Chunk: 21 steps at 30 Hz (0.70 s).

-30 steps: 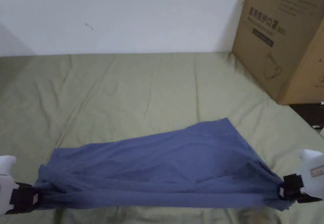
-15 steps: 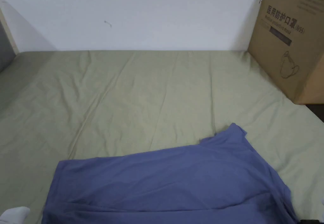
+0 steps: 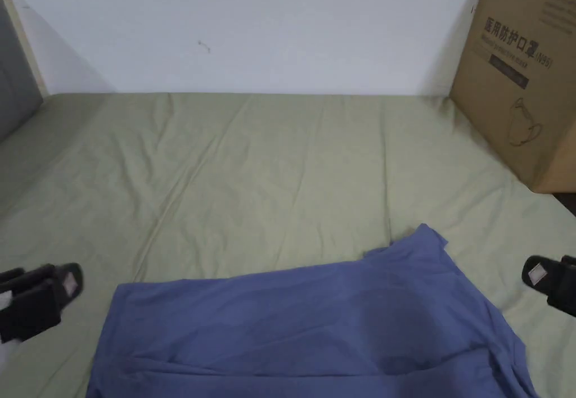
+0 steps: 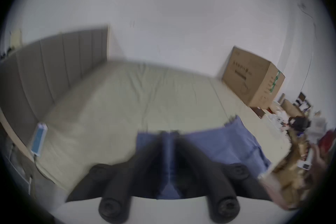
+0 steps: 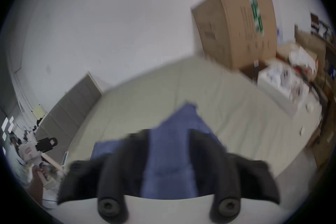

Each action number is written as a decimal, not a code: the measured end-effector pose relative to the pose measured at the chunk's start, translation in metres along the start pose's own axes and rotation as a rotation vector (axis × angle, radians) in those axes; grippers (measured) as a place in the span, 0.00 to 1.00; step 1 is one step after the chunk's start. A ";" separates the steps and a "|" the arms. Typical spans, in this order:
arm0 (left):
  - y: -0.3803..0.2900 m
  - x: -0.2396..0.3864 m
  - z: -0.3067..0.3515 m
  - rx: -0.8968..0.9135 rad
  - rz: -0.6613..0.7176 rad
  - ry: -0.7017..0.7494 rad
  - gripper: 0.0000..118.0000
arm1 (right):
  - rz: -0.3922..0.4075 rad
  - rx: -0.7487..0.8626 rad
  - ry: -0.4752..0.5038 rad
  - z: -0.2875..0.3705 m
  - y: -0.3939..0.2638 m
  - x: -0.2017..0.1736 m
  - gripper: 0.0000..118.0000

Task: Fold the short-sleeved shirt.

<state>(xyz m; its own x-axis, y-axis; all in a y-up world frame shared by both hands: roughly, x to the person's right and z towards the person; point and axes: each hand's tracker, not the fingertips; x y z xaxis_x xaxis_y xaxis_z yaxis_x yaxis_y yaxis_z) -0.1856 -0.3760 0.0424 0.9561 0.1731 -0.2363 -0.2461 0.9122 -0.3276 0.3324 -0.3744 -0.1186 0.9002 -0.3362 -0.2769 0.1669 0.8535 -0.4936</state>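
A: Status, L to R pls.

B: Head view: left gripper (image 3: 70, 282) at the left edge, above the sheet, apart from the shirt. Own cam: its jaws nearly together, thin slit between, nothing pinched. Blurry tho.

A: Shirt?

B: 1 blue short-sleeved shirt (image 3: 315, 326) lying on the green bedsheet (image 3: 270, 168), near edge of the bed, lower centre in head view. A fold runs along its near side; one corner sticks out toward the far right. Not held by either gripper.

A: Right side?

B: Right gripper (image 3: 534, 272) at the right edge of head view, also clear of the shirt. Own cam: jaws wide apart, blue fabric seen through the gap, no contact that I can see. Also blurred.

A: Diffs between cams?

B: Left gripper view adds a grey padded headboard (image 4: 54, 68) on the left, and a white-blue device (image 4: 39, 138) at the bed's left edge, type unclear. Same view, far right: a hand (image 4: 317, 155) amid clutter. Right gripper view picks up the left gripper w/ its white body far left, plus a cluttered area past the box on the right.

A: Counts?

B: 2 grippers, 1 shirt, 1 cardboard box (image 3: 526, 73) at the bed's far right corner against the white wall (image 3: 270, 22).
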 end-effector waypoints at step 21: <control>-0.055 -0.117 -0.319 -0.866 -0.042 0.152 0.94 | -0.051 -0.163 -0.040 -0.046 -0.022 -0.009 0.00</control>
<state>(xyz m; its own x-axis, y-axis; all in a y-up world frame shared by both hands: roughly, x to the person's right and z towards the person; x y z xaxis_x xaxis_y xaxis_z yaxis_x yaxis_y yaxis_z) -0.3349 -0.5652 -0.2040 0.9510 0.0381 -0.3069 -0.3036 0.3038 -0.9031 0.3017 -0.4086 -0.1433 0.9081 -0.3585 -0.2165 0.1485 0.7589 -0.6340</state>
